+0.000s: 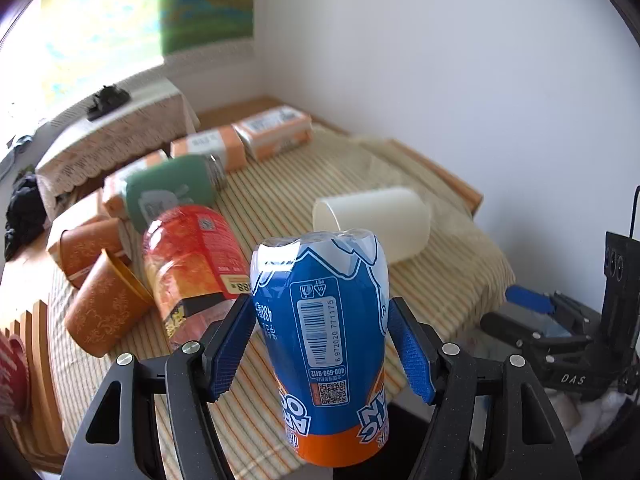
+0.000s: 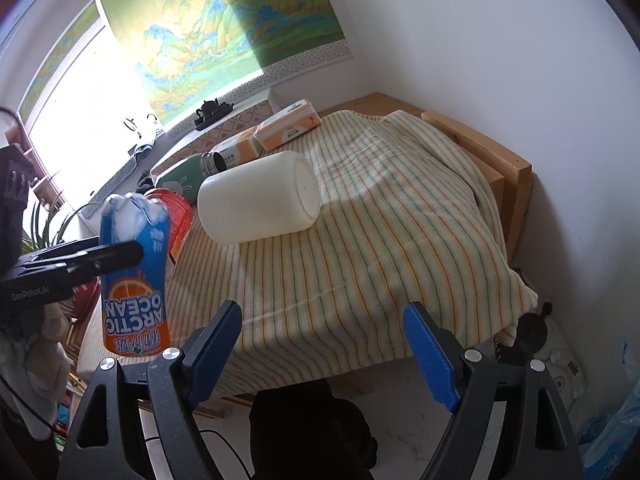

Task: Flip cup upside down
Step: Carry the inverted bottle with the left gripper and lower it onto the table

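A blue and orange Arctic Ocean bottle (image 1: 328,344) stands upside down between the fingers of my left gripper (image 1: 320,344), which is shut on it near the table's front edge; it also shows in the right wrist view (image 2: 134,276). A white cup (image 1: 374,228) lies on its side on the striped cloth beyond, its mouth to the left; in the right wrist view (image 2: 260,198) its base faces me. My right gripper (image 2: 322,350) is open and empty, off the table's front edge, short of the cup.
A red-orange bottle (image 1: 192,256), a green flask (image 1: 172,192) and two brown paper cups (image 1: 104,308) lie left of the blue bottle. Orange tissue packs (image 1: 276,132) and a patterned box (image 1: 116,140) sit at the back. The wooden table edge (image 2: 516,184) is on the right.
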Demonstrator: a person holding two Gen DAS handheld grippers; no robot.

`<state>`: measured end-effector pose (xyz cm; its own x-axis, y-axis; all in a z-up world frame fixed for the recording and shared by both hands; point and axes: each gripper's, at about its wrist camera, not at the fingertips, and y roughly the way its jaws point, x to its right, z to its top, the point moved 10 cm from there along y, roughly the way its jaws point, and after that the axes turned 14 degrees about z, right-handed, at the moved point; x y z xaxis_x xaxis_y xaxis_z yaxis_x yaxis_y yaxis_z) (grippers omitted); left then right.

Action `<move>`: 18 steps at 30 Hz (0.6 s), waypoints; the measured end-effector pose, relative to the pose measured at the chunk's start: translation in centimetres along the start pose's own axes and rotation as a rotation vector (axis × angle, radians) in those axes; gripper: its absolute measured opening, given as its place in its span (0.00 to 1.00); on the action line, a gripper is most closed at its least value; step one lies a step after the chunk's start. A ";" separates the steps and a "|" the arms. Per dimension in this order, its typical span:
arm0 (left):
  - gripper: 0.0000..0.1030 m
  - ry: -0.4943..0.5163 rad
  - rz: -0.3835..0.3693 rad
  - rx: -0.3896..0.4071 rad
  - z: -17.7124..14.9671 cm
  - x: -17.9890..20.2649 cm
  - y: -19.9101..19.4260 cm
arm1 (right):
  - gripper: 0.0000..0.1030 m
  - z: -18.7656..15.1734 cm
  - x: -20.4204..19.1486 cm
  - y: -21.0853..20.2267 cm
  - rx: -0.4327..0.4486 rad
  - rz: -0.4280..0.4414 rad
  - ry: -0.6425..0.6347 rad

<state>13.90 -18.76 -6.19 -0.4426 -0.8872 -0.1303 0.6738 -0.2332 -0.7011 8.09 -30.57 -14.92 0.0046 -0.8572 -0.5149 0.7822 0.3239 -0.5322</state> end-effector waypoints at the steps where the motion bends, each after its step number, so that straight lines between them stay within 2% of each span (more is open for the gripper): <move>1: 0.69 -0.024 0.009 0.030 0.0 -0.3 -0.4 | 0.77 0.0 -0.1 0.0 0.001 -0.002 -0.006; 6: 0.69 -0.091 0.046 0.131 0.2 -1.4 -0.9 | 0.77 0.1 -0.7 0.5 -0.008 -0.001 -0.020; 13: 0.69 -0.076 0.104 0.269 0.0 -1.2 -1.2 | 0.77 -0.2 -1.4 0.9 -0.019 0.005 -0.029; 18: 0.69 -0.070 0.123 0.325 -0.6 -0.9 -1.2 | 0.77 -0.2 -1.7 1.0 -0.018 0.000 -0.038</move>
<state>13.13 -17.40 -5.61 -0.3125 -0.9391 -0.1431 0.8774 -0.2276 -0.4222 8.72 -28.70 -14.70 0.0284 -0.8717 -0.4891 0.7706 0.3308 -0.5448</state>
